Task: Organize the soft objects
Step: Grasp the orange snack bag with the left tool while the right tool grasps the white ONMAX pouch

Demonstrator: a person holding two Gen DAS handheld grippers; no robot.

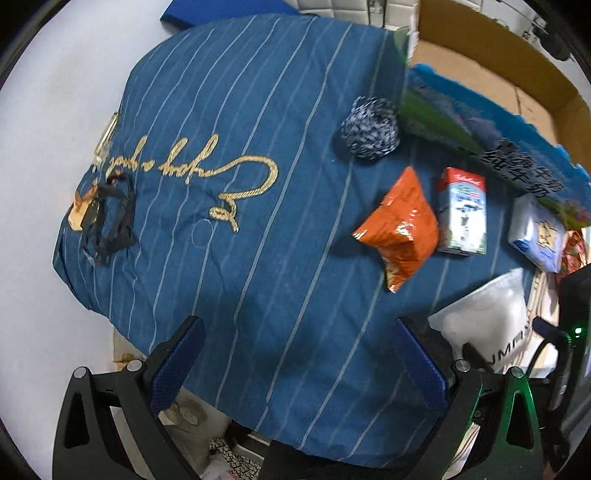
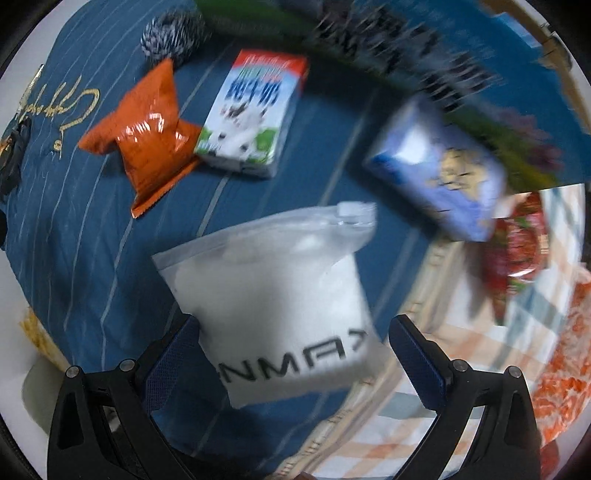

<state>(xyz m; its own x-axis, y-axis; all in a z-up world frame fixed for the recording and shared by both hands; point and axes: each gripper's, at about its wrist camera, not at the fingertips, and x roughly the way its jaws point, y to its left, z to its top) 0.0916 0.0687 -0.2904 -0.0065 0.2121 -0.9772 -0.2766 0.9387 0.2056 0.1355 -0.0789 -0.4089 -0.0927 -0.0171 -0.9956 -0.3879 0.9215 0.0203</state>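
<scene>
A blue striped cloth covers the table. On it lie a black-and-white yarn ball, an orange snack bag, a milk carton, a tissue pack and a white zip bag. My left gripper is open and empty above bare cloth. My right gripper is open, its fingers on either side of the white zip bag. The orange bag, carton, tissue pack and yarn ball lie beyond it.
A printed cardboard box stands along the back right. A black ribbon bundle lies at the cloth's left end. A basket with checked lining holds a red packet at the right.
</scene>
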